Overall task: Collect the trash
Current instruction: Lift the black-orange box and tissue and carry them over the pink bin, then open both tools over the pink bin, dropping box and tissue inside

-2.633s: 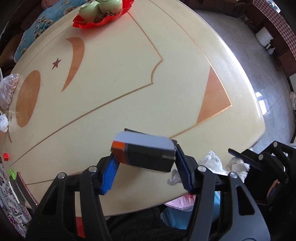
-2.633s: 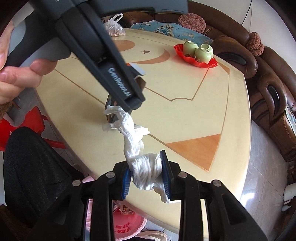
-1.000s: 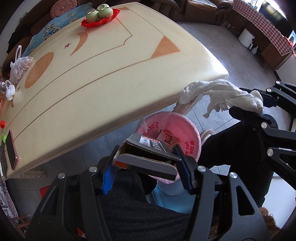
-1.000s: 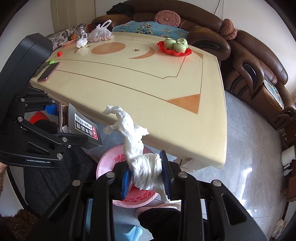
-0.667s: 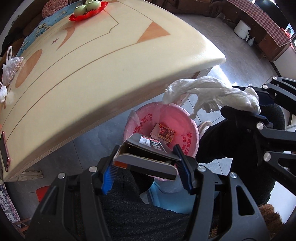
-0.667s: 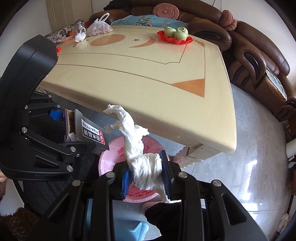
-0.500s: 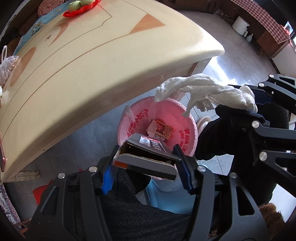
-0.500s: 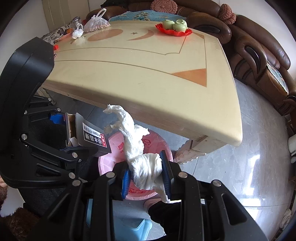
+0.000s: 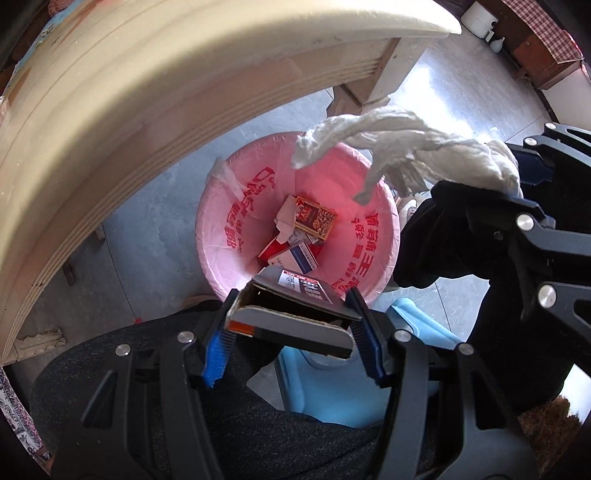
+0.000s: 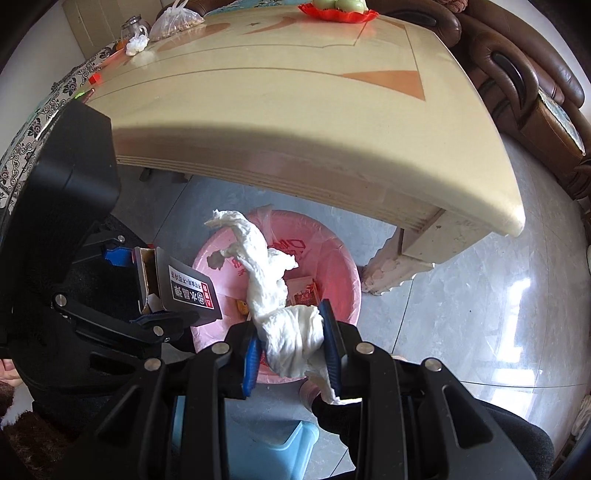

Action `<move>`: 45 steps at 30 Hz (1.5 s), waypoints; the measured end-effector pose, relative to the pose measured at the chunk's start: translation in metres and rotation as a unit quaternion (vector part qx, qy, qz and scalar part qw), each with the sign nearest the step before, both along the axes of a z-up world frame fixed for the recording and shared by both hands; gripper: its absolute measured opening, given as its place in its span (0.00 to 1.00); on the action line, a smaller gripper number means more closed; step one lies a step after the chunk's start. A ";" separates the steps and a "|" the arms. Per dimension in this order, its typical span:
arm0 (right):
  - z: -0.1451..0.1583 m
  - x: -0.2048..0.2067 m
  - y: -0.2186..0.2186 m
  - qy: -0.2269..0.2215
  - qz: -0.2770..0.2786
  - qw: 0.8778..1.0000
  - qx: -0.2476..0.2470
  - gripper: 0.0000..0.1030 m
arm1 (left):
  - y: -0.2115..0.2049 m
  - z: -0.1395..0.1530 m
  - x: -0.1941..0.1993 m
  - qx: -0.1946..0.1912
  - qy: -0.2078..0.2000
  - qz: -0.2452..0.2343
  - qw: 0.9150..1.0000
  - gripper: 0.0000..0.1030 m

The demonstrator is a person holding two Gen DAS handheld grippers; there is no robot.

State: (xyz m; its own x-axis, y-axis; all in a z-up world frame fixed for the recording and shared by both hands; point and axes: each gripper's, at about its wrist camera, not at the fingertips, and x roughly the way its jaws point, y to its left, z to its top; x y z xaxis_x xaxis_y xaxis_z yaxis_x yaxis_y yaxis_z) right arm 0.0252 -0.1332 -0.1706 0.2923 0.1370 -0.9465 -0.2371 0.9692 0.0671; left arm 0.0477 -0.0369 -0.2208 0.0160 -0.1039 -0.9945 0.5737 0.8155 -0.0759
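My left gripper [image 9: 291, 341] is shut on a grey cardboard box [image 9: 291, 317] with an open flap and a red-and-white label. It hangs just above the near rim of a round pink bin [image 9: 236, 221] lined with a printed bag, which holds several packets. My right gripper [image 10: 291, 343] is shut on a twisted wad of white tissue [image 10: 288, 325]. The tissue [image 9: 406, 144] reaches over the bin's far side. In the right wrist view the grey box [image 10: 184, 291] and the left gripper [image 10: 122, 284] sit left of the pink bin [image 10: 343, 280].
The cream table [image 10: 295, 107] overhangs the bin, and its carved leg [image 10: 391, 273] stands to the right. A pale blue stool [image 9: 332, 384] and a person's dark trouser leg [image 9: 147, 387] lie below the grippers. A red fruit tray [image 10: 338, 13] and bags [image 10: 173, 22] sit on the far table.
Both grippers have sunk from table height to below the table edge, closer to the pink bin. The box and the tissue stay gripped.
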 end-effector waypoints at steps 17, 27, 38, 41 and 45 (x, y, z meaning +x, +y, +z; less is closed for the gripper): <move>-0.086 0.036 -0.009 0.066 -0.049 0.996 0.015 0.28 | -0.007 -0.085 0.019 0.012 0.078 0.021 0.997 0.55; -0.130 0.050 -0.012 0.107 -0.061 0.992 0.028 0.28 | -0.007 -0.123 0.032 0.018 0.119 0.034 0.992 0.55; -0.153 0.056 -0.012 0.138 -0.064 0.988 0.033 0.28 | -0.006 -0.145 0.043 0.019 0.145 0.053 0.988 0.55; -0.155 0.057 -0.011 0.142 -0.061 0.987 0.034 0.28 | -0.004 -0.149 0.043 0.025 0.147 0.059 0.987 0.55; -0.159 0.057 -0.009 0.147 -0.058 0.987 0.034 0.28 | 0.001 -0.151 0.048 0.026 0.153 0.074 0.985 0.55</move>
State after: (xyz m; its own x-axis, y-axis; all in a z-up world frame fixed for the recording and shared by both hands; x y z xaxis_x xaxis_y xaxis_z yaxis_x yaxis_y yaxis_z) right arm 0.0824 -0.1425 -0.3292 0.0246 0.1853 -0.9824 -0.0857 0.9795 0.1826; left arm 0.0958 -0.0361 -0.3720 -0.2734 -0.0716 -0.9592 0.4049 0.8960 -0.1823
